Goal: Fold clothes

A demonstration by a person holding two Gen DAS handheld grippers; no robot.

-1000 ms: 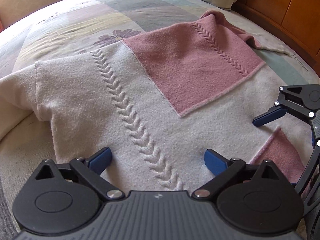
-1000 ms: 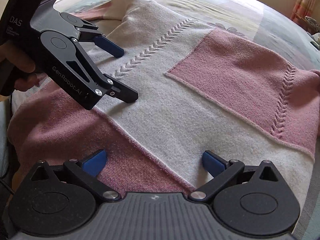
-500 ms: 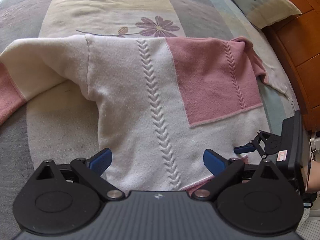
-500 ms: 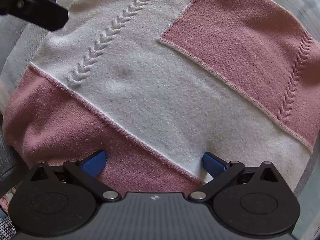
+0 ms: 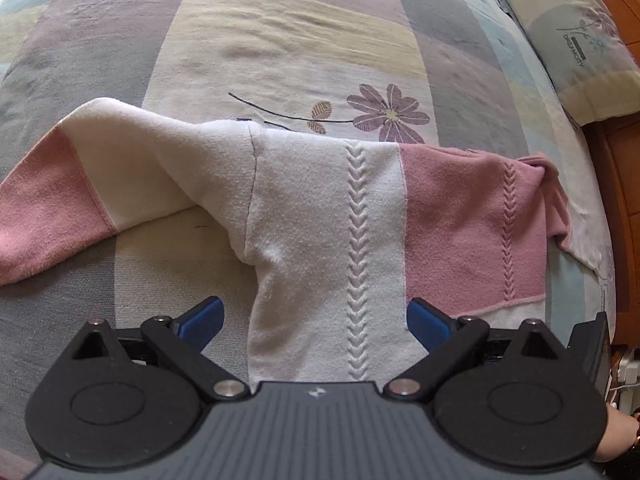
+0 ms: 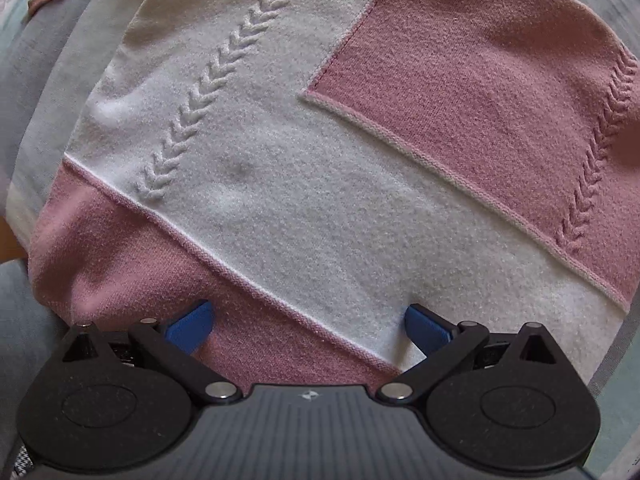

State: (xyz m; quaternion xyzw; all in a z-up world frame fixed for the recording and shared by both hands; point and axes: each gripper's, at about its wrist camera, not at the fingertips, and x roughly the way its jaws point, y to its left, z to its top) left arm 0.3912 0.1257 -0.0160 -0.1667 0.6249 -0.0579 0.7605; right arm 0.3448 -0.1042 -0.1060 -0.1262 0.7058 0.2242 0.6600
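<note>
Two grippers hover over a pink-and-white sweater point(image 5: 328, 216) spread on the bed point(image 5: 280, 40): left gripper point(image 5: 316, 318) fingers wide near the white panel at six o'clock, right gripper point(image 6: 310, 322) fingers wide over the hem.

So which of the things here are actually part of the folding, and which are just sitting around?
Part of the job:
pink-and-white sweater
left gripper, jaws open
right gripper, jaws open

Just lying about:
patchwork bedspread
pillow
wooden bed frame
</note>
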